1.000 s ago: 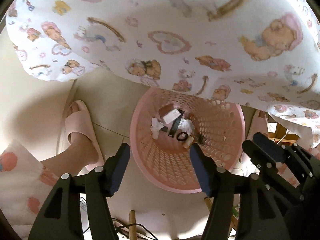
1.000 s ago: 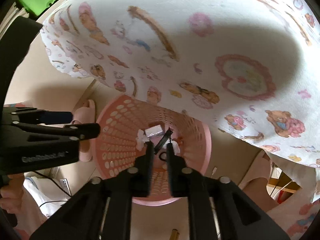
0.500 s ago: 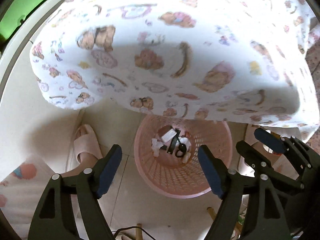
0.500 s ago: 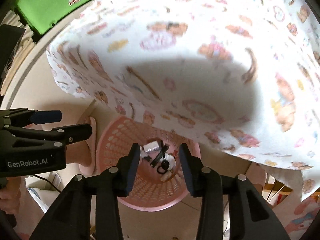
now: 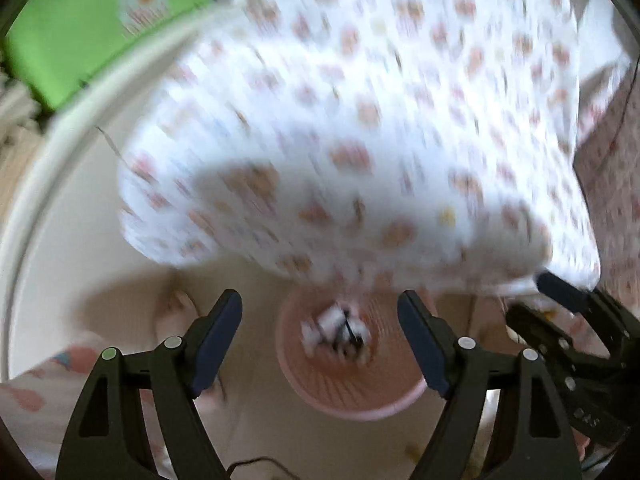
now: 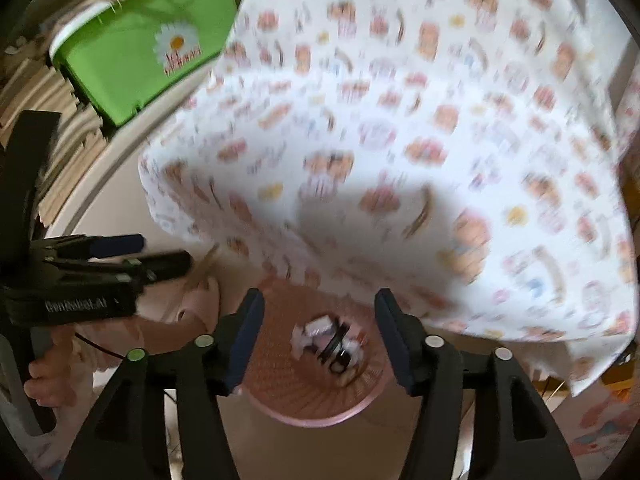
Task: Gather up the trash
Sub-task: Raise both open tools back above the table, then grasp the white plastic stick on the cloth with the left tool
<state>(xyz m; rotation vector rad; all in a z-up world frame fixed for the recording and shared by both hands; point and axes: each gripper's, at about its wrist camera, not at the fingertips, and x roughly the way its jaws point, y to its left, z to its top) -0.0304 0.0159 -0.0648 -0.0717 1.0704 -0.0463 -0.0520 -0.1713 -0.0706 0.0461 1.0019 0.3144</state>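
Left hand-held gripper (image 5: 320, 340): I see jaws wide, empty.
Right hand-held gripper (image 6: 320, 340): jaws just opening, empty.
Round pink perforated plastic basket (image 6: 280, 396): below both, holds trash (image 6: 328, 342).

Beige floor (image 6: 320, 452), bear-print tablecloth (image 6: 440, 140), green tub (image 6: 132, 60) behind

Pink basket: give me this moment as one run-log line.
pink basket: on floor, trash inside | left gripper: open, empty, above basket | right gripper: jaws just opened, empty | patterned cloth: overhangs basket
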